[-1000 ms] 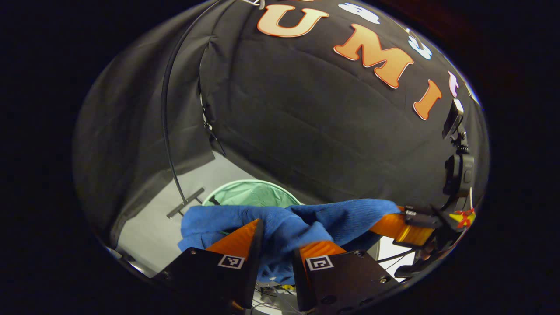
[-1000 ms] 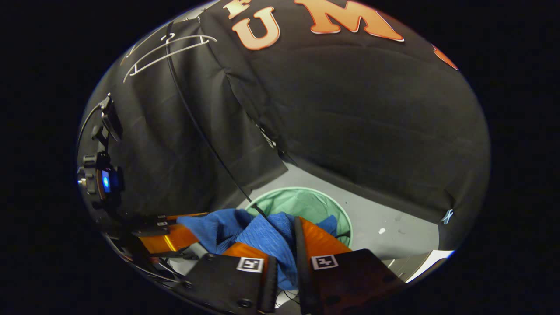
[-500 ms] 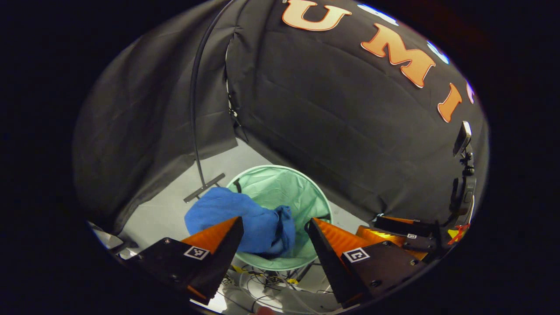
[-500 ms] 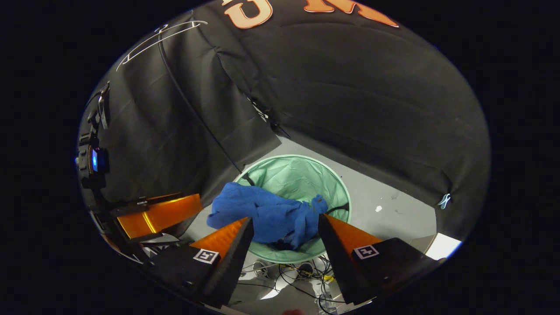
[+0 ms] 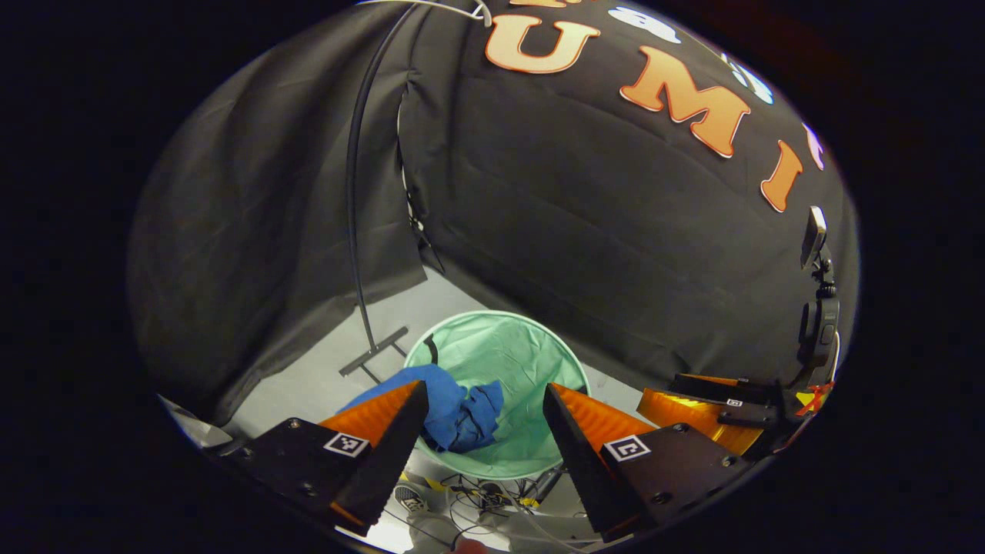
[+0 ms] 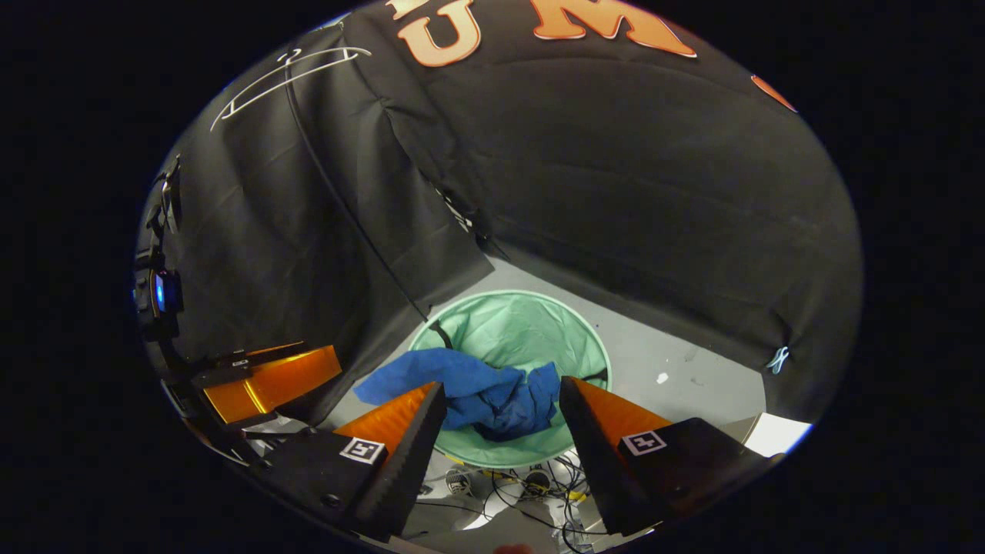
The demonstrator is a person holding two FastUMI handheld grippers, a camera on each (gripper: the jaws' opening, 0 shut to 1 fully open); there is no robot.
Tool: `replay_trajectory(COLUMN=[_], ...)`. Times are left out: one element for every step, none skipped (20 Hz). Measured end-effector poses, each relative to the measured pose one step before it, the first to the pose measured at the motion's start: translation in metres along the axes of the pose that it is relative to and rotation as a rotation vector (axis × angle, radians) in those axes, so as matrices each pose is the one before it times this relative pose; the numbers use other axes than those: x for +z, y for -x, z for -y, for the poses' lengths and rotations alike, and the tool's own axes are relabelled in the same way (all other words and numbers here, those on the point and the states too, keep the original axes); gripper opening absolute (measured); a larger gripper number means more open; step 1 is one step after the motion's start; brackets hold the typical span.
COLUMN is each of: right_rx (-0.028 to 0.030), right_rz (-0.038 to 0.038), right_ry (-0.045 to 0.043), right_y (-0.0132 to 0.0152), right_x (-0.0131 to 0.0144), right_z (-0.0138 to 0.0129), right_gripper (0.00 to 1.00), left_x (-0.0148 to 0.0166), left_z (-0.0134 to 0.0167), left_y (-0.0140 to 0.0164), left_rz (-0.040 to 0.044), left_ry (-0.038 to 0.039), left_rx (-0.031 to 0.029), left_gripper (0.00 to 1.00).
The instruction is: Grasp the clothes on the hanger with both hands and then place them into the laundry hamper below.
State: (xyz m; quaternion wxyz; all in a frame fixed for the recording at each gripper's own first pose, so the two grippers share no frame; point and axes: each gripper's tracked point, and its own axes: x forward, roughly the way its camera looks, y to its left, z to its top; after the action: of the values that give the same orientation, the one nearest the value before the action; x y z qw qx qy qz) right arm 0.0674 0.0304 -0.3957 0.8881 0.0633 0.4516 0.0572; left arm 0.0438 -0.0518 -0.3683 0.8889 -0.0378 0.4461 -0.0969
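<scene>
The blue garment (image 5: 458,408) lies crumpled in the round mint-green hamper (image 5: 523,350), one part draped over its near-left rim. My left gripper (image 5: 483,400) hovers above the hamper, open and holding nothing. In the right gripper view the same blue garment (image 6: 477,392) sits in the hamper (image 6: 539,323) below my right gripper (image 6: 502,396), also open with nothing between its fingers. The left gripper's orange fingers (image 6: 265,381) show at the left of the right gripper view. The right gripper's fingers (image 5: 696,412) show at the lower right of the left gripper view. A bare white hanger (image 6: 288,69) hangs high up.
A thin black rack pole (image 5: 355,215) rises from a flat foot (image 5: 375,352) on the grey floor beside the hamper. Loose cables (image 6: 515,488) lie on the floor in front of the hamper. Black cloth walls close in behind.
Both grippers were shut on the blue garment, then opened and let it go. It fell into the hamper and has since sunk lower, while both grippers lifted slightly.
</scene>
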Motion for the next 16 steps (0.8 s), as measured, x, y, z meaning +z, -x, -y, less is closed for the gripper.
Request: replay_trajectory(right_rx=[0.00041,-0.00133,-0.00071,0.00033,0.00171,0.00155,-0.00112,-0.00315,-0.00055,-0.00021,0.00107,0.0008,0.00526,0.00667,0.00466,0.00561], right_rz=[0.02175,0.02436,0.02842,0.03013,0.03454,0.03747,0.03783,0.04184,0.0368,0.03877,0.04403,0.03501,0.02992,0.03135,0.03019,0.03052], right_ry=[0.01191,0.01087,0.00676,0.00374,0.00108,0.00222,0.00499,0.00674,0.00418,0.00501,0.00295,-0.00123,-0.00543,-0.00855,-0.00645,-0.00036], right_y=[0.00601,0.00663,0.00723,0.00767,0.00837,0.0075,0.00728,0.00918,0.00758,0.00859,0.00847,0.00717,0.00601,0.00839,0.00605,0.00811], right_x=[0.0089,0.01014,0.01286,0.01217,0.01418,0.01577,0.01614,0.01572,0.01635,0.01695,0.02003,0.01448,0.01384,0.013,0.01434,0.01463], right_z=[-0.00026,-0.00016,-0.00071,-0.00098,-0.00275,-0.002,-0.00085,0.00081,-0.00028,-0.00148,-0.001,0.00024,-0.00041,-0.00503,-0.00468,-0.00528], right_gripper=[0.97,0.97,0.97,0.97,0.97,0.97,0.97,0.97,0.97,0.97,0.97,0.97,0.97,0.97,0.96,0.96], left_x=[0.01144,0.01318,0.01377,0.0168,0.01486,0.01297,0.01664,0.01615,0.01672,0.02099,0.02224,0.01818,0.01754,0.0135,0.01493,0.01387], left_z=[0.00246,0.00216,0.00122,0.00028,0.00091,0.00099,-0.0004,-0.00267,-0.00244,-0.00019,0.00091,0.00155,0.00208,0.0031,0.00484,0.00252], left_y=[0.00831,0.00656,0.00668,0.00817,0.00823,0.00572,0.0045,0.0117,0.00936,0.00543,0.0044,0.00411,0.00437,0.00282,0.00359,0.00289], left_rz=[0.02704,0.03347,0.04001,0.04243,0.03163,0.03415,0.03404,0.03836,0.04405,0.04958,0.05125,0.04925,0.04476,0.03843,0.03087,0.02569], left_ry=[0.00062,0.00132,0.00112,-0.00351,0.00171,0.00128,-0.00197,-0.00308,-0.00408,-0.00244,0.00057,0.0004,0.00303,0.00157,0.00148,0.00152], left_rx=[-0.00151,-0.00207,0.00185,0.00214,0.00082,0.00042,0.00148,0.00372,0.00737,0.00352,-0.00087,0.00033,0.00205,-0.0028,-0.01542,-0.01813], left_gripper=[0.96,0.96,0.96,0.96,0.96,0.96,0.96,0.95,0.96,0.96,0.95,0.95,0.95,0.94,0.94,0.94])
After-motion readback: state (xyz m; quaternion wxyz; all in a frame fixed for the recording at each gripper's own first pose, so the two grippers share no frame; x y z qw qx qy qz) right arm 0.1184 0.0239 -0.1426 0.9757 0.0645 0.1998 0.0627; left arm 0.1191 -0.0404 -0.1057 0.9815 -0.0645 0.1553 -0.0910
